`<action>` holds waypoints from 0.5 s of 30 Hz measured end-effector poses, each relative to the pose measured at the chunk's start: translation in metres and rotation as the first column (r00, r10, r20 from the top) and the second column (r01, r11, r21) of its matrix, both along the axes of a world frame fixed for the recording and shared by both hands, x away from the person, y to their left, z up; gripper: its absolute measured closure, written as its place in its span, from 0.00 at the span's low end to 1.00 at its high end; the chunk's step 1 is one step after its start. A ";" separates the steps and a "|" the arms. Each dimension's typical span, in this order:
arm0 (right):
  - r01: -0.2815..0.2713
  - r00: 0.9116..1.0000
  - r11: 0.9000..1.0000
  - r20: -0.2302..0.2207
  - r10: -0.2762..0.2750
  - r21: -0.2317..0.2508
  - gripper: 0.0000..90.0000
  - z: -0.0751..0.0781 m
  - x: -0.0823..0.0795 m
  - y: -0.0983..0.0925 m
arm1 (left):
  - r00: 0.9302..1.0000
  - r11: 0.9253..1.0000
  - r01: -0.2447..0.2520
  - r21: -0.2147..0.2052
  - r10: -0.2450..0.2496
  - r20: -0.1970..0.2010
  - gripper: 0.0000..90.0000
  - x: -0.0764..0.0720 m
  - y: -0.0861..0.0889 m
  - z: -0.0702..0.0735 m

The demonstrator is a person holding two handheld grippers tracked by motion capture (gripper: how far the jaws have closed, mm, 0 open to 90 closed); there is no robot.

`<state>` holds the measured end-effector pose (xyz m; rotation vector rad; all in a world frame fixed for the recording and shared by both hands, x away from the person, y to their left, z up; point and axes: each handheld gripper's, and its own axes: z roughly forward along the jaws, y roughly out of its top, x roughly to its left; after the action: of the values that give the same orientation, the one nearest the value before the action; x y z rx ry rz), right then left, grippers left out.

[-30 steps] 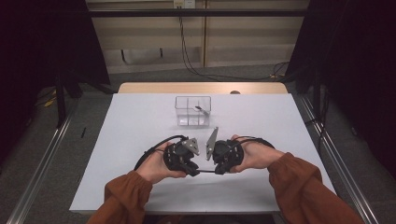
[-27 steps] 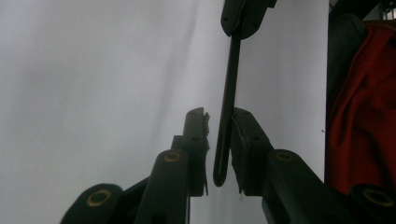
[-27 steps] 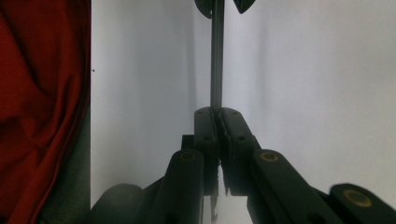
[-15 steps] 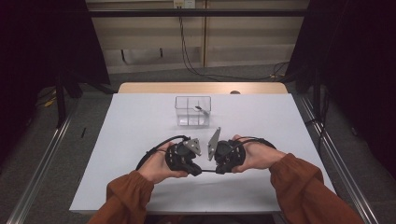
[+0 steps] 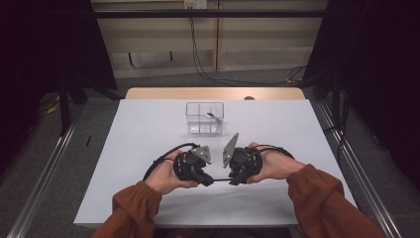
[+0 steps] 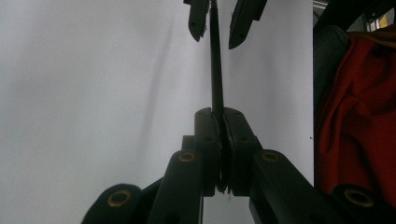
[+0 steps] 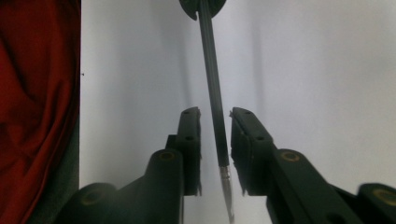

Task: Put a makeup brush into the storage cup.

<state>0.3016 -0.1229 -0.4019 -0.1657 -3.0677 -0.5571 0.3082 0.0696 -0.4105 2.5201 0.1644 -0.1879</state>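
Both hands have stayed near the front of the table [image 5: 124, 148] since the earlier frames, with the two tools tip to tip. What has changed is the jaws. The left gripper [image 5: 210, 179] has just been closing and is now clamped on the thin dark pen [image 5: 221, 179]. The right gripper [image 5: 232, 179] has just been opening, with the pen between its jaws.

Seen from the high view, the clear box [image 5: 204, 118] stands at about 12 o'clock from the grippers, well apart from them, with a small dark item inside. The pen lies level between the two tools, just above the sheet.

In the left gripper view, the left gripper [image 6: 220, 114] has its pads pressed flat on the pen [image 6: 215, 70], which runs straight ahead toward 12 o'clock and passes between the far jaws. In the right gripper view, the right gripper [image 7: 215, 114] stands a little apart around the pen [image 7: 211, 70], with a gap on each side and the pen's silvery tip toward 6 o'clock.

This looks like a handover from right to left, at the point of release. The next move probably calls for the right gripper to open enough to clear the shaft and back straight off along it. The left should hold firm so the pen does not tilt, then likely carry it toward the box.
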 end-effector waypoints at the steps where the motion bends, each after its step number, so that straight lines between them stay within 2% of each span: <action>1: 0.012 1.000 1.000 -0.004 -0.012 -0.001 0.79 0.000 0.000 -0.001 | 1.000 1.000 -0.001 -0.007 0.001 0.000 0.95 0.000 0.001 0.001; 4: 0.033 0.999 0.999 -0.002 -0.033 0.023 0.75 0.000 0.000 -0.005 | 1.000 0.999 -0.010 -0.033 0.010 0.000 0.95 0.000 0.004 0.003; 8: 0.046 0.999 0.998 0.006 -0.047 0.047 0.71 0.001 0.000 -0.008 | 1.000 0.999 -0.021 -0.040 0.021 0.003 0.95 -0.001 0.009 0.003; 15: 0.076 0.997 0.994 0.002 -0.076 0.083 0.52 0.002 0.000 -0.015 | 0.999 0.998 -0.050 -0.044 0.050 0.000 0.95 0.000 0.017 0.000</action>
<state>0.3017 -0.1378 -0.3995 -0.2807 -3.0472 -0.6880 0.3078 0.0864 -0.4104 2.4698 0.2204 -0.1678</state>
